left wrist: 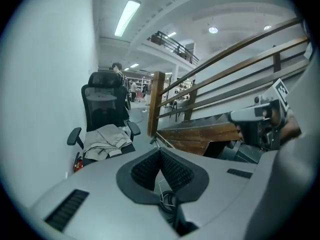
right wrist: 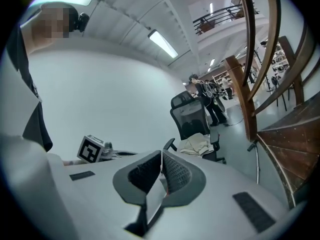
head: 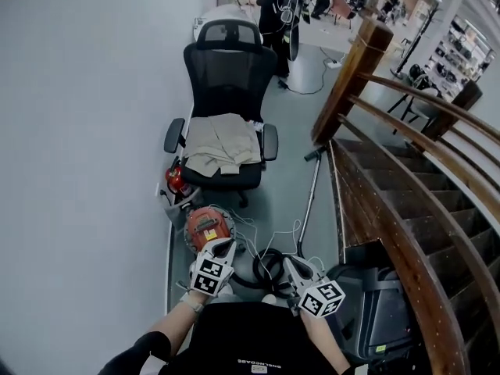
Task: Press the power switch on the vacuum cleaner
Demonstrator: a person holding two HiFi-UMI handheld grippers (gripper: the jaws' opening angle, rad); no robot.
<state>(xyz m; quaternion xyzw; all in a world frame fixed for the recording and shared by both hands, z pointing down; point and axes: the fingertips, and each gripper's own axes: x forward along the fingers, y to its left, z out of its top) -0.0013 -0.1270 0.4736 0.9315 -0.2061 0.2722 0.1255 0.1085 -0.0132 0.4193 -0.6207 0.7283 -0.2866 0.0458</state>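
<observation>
Head view: the orange vacuum cleaner [head: 208,225] sits on the floor below the office chair [head: 226,76], which has beige cloth [head: 223,145] on its seat. The left gripper [head: 222,245] has its tip just beside the vacuum body; contact unclear. The right gripper [head: 289,266] is over the black hose [head: 266,268]. The wand [head: 309,201] lies along the staircase [head: 391,209].

Left gripper view: jaws pressed together, nothing between them.

Right gripper view: jaws pressed together, empty.
</observation>
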